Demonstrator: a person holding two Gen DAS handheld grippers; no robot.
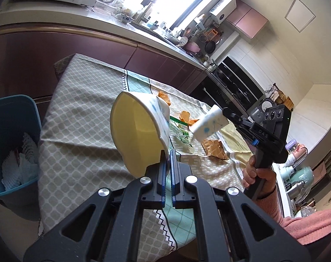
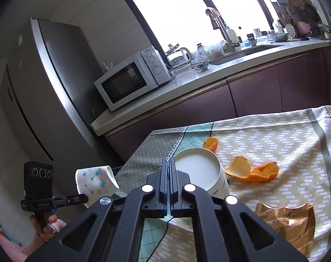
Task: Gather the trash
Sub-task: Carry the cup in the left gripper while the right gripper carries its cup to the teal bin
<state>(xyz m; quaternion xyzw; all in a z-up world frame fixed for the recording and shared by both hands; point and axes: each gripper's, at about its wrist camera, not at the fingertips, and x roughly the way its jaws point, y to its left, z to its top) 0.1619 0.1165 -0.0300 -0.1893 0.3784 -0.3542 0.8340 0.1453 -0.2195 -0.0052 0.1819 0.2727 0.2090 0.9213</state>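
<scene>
While each gripper's jaws pinch own paper cup rim: left gripper, right gripper, above tablecloth.

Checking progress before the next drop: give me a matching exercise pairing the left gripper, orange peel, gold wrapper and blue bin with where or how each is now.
1 left gripper
2 orange peel
3 gold snack wrapper
4 blue bin

A holds white scraps
B shut on a paper cup
C beside the second paper cup, held by the right gripper
D crumpled, nearest the right wrist camera

Pairs: 1-B, 2-C, 3-D, 4-A
</scene>
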